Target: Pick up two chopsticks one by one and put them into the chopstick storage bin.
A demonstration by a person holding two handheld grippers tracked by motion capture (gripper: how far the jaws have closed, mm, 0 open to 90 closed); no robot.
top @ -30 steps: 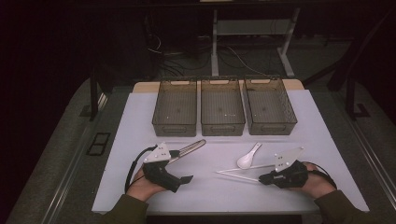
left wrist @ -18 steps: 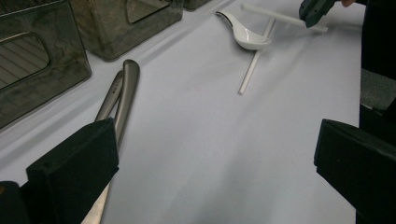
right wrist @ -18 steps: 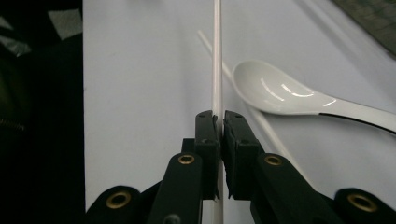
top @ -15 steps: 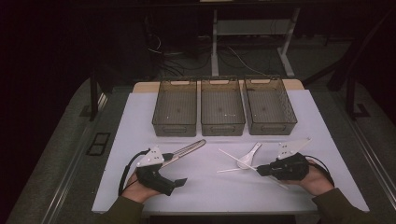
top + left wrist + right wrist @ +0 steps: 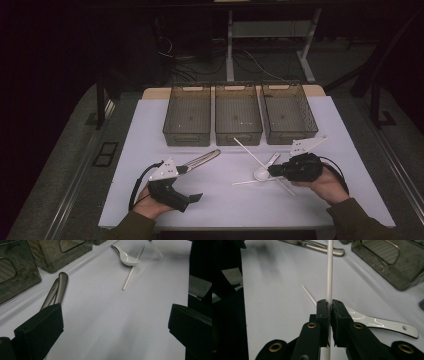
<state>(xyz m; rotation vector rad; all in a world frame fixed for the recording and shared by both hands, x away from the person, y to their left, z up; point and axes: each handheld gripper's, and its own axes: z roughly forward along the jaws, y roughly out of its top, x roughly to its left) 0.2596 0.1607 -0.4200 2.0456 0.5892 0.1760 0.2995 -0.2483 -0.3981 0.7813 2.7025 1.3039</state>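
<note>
My right gripper [image 5: 273, 171] [image 5: 328, 307] is shut on a white chopstick [image 5: 248, 150] [image 5: 329, 270] and holds it slanted above the white mat, its far end toward the bins. A second white chopstick [image 5: 247, 182] [image 5: 309, 294] [image 5: 131, 273] lies flat below it, beside a white ceramic spoon [image 5: 262, 173] [image 5: 126, 257] [image 5: 382, 323]. My left gripper [image 5: 192, 183] [image 5: 115, 332] rests open on the mat at the front left with nothing between its jaws. Metal utensils [image 5: 200, 160] [image 5: 56, 289] [image 5: 324, 248] lie just past its left jaw.
Three smoky transparent bins [image 5: 186, 115] [image 5: 238, 112] [image 5: 289, 111] stand in a row at the back of the white mat [image 5: 235, 210]. Beyond the table are a dark floor, cables and a white desk frame [image 5: 270, 30].
The right gripper has risen with the chopstick, whose far end has swung up toward the bins; the other chopstick and the spoon stay on the mat. The left gripper has barely moved.
</note>
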